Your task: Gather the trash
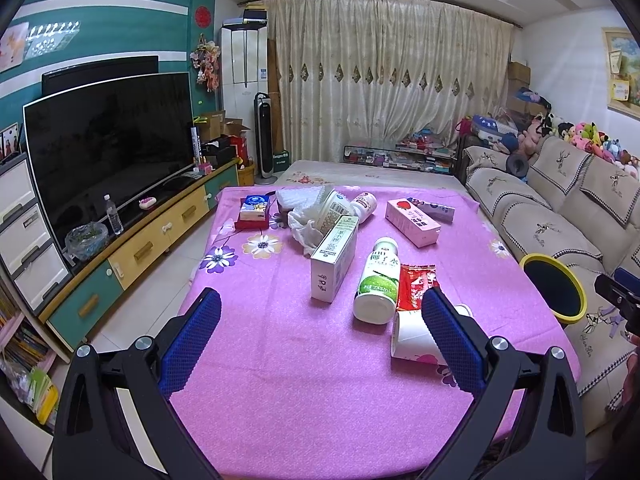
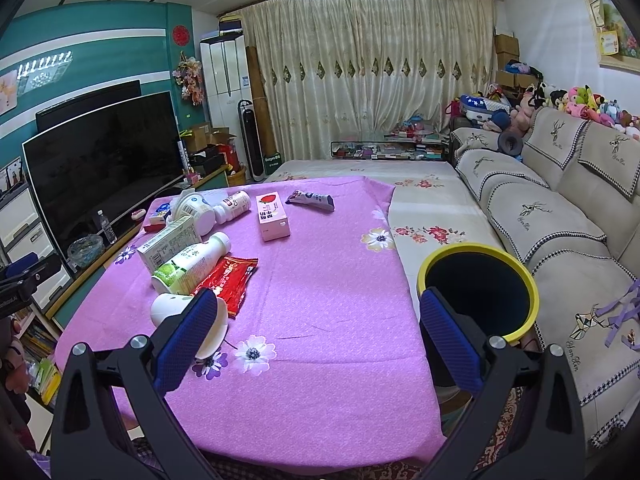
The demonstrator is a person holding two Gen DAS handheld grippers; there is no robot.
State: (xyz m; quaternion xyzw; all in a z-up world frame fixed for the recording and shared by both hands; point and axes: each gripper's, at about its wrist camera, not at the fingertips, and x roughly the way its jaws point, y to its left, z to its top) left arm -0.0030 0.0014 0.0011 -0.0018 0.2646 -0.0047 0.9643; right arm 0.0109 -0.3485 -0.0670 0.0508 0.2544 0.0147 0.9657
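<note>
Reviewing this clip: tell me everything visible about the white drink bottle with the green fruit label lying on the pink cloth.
The white plastic bottle with a green fruit label lies on its side on the pink floral tablecloth, capped, with its flat base toward the cameras. Printed characters run above the green fruit picture. A red foil wrapper lies alongside, partly tucked under it; a white-green carton stands on its other side. Neither gripper touches it.

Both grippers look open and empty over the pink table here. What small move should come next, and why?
Probably ease the left gripper forward and to its right onto the white paper cup lying on its side. It is the nearest piece of trash, its fingers are spread wide with nothing between them, and the yellow-rimmed bin stands open just off the table's right edge, near the empty right gripper.
</note>
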